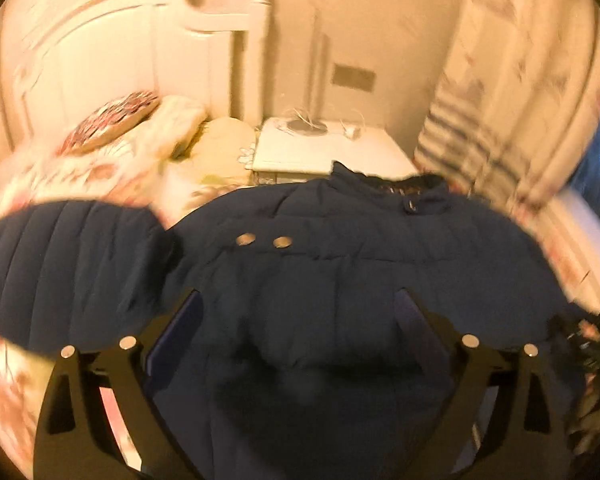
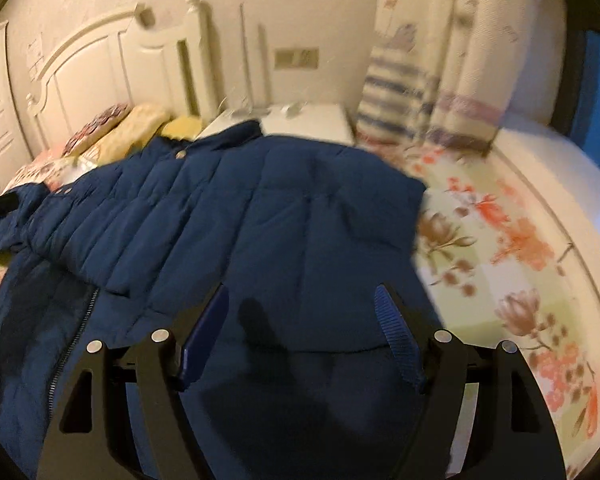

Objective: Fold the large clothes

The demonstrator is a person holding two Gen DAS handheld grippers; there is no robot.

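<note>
A navy quilted jacket (image 1: 340, 220) lies spread on the bed, collar toward the nightstand, with two metal snaps (image 1: 264, 241) on its chest. One sleeve (image 1: 60, 260) reaches out to the left. My left gripper (image 1: 299, 296) hovers over the jacket's middle, its jaws wide apart and holding nothing. In the right wrist view the same jacket (image 2: 220, 208) fills the centre, with its zipper (image 2: 72, 336) running down at the lower left. My right gripper (image 2: 301, 292) stands open above the jacket's right part, and no cloth is caught between its blue pads (image 2: 398, 336).
The bed has a floral sheet (image 2: 500, 240), bare to the right of the jacket. Pillows (image 1: 148, 128) lie against a white headboard (image 1: 100, 52). A white nightstand (image 1: 324, 148) stands behind the collar, with curtains (image 1: 520, 80) and a striped cloth (image 2: 392, 104) to its right.
</note>
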